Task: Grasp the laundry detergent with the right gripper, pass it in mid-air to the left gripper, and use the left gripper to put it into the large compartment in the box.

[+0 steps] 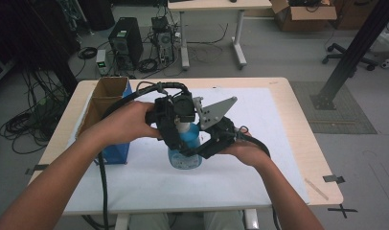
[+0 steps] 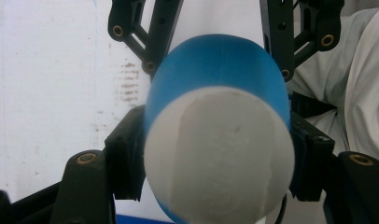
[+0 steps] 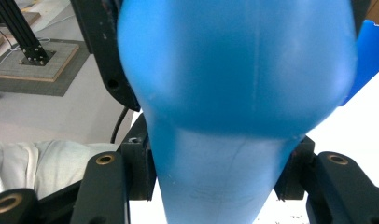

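Here, item by item, is what is lying and standing at the table.

Bottle (image 1: 185, 151): blue plastic with a white cap (image 2: 220, 154), standing upright on the white sheet (image 1: 259, 143), a little left of the table's middle and toward the near side. Both claws are gripping it.

Left gripper (image 1: 176, 132): coming in from the left, with the person's left hand (image 1: 130, 122) wrapped around its body. In the left gripper view its black jaws are pressing on either side of the bottle just under the white cap.

Right gripper (image 1: 204, 146): coming in from the right, held in the right hand (image 1: 245, 151), a grey three-cornered plate (image 1: 216, 110) sitting on top. In the right gripper view its jaws are clamping the bottle's narrower part, the wide blue body bulging beyond them.

Cardboard box (image 1: 106, 103): open-topped, blue-sided, standing at the left edge of the sheet, just beside the left hand.

Table (image 1: 303, 139): pale wood, its rim showing around the sheet.

Far floor: a computer tower (image 1: 126, 45) standing among tangled cables.
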Demonstrator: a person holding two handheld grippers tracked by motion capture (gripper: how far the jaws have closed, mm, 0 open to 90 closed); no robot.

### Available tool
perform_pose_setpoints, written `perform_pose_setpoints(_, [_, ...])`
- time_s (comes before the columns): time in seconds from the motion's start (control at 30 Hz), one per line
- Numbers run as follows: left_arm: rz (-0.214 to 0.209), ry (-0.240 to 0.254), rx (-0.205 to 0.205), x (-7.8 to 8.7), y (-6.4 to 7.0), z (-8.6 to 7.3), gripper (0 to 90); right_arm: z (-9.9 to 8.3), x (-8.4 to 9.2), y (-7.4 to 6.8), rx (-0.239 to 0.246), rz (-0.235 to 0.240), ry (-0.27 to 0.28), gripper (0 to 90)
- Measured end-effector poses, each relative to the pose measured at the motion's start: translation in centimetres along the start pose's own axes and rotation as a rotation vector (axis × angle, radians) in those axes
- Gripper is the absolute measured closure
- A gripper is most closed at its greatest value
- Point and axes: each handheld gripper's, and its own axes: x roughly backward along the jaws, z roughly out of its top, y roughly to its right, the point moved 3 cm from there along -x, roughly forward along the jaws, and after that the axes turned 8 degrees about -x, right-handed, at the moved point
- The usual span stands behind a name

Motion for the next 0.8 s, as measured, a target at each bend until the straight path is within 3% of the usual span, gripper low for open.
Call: perform_pose_setpoints(0.8, [-0.008,0.030,0.008,0.30,0.13,0.10,37.8,-0.17,0.19,-0.11,0.003,0.016,0.014,43.4])
